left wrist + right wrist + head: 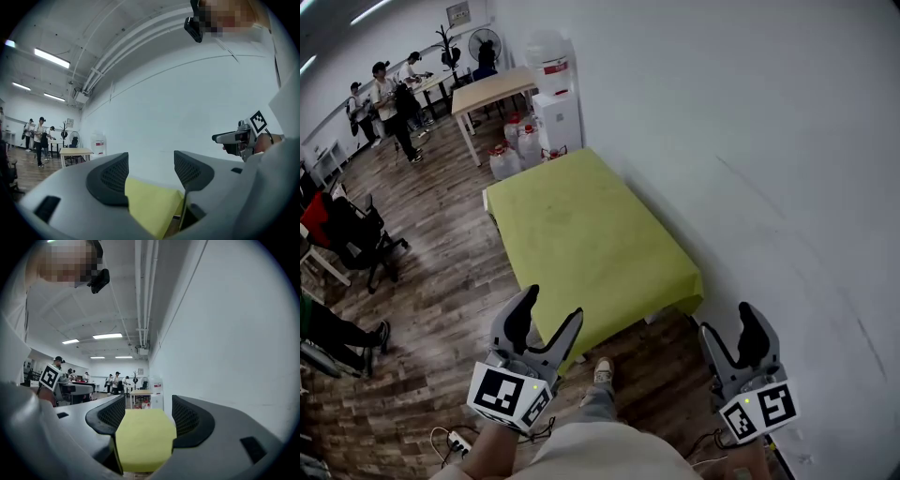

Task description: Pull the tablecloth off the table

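- While the yellow-green tablecloth (pixel 581 234) lies flat over the table, which it almost fully hides, nobody has hold of it yet. One long side runs right beside the white wall (pixel 750 141).
- The left gripper (pixel 549 305) has its jaws wide apart and nothing in them. It hangs near the cloth's near left corner and does not touch it.
- The right gripper (pixel 727 319) is wide open too, and empty. It hangs near the near right corner, close to the wall.
- Both point level toward the cloth, so I think the next job is to reach in and pinch the two near corners.
- If only one gripper gets a good pinch, the cloth could twist and slip out of the other one.
- If the jaws bite too deep, they might grab the table edge under the cloth. Then the pull would drag the table along too.
- The right gripper has little room by the wall, so it could bump it on the way in.
- The far corners could catch the cloth if the pull goes up and not straight back.
- A wire (pixel 450 436) lies on the wood floor (pixel 441 281) by the person's shoe (pixel 603 372). Stepping back to pull could mean a trip.
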`<state>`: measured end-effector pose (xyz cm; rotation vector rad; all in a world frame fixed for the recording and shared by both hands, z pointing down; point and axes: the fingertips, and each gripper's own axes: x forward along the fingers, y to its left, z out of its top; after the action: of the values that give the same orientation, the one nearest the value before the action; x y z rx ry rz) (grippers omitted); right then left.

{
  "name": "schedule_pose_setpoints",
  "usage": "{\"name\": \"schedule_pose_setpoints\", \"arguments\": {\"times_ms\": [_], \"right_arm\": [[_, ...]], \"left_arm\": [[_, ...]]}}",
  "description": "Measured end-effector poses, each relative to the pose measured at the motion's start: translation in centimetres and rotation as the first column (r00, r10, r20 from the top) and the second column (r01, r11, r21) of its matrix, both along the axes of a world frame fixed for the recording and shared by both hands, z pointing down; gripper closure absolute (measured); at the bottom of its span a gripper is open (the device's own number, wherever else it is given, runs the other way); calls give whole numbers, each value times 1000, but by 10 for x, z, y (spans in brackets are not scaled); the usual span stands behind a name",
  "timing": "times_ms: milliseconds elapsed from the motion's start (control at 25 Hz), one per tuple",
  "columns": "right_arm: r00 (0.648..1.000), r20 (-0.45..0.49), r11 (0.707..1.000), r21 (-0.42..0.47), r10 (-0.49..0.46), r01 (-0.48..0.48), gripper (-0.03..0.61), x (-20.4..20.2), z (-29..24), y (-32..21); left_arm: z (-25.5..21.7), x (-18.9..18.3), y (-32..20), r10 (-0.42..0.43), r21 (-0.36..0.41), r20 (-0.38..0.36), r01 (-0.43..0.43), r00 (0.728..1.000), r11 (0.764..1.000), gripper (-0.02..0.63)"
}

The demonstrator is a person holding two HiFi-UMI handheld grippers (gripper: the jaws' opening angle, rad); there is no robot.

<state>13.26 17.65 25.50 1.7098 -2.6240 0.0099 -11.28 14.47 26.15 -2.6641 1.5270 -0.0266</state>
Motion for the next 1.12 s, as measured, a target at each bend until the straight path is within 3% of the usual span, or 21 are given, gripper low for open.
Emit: {"name": "schedule_pose_setpoints", "arguments": {"times_ms": [720,1120], "right_arm": [[999,-47,987,-161,14,-22,239,-9,55,-270],[999,-29,955,-294,30,-37,216,-24,129,-413]], "left_arm": [[41,7,-272,87,-61,144,-79,986,995,287],[107,1,-404,129,-144,140,-109,982,983,278]]}}
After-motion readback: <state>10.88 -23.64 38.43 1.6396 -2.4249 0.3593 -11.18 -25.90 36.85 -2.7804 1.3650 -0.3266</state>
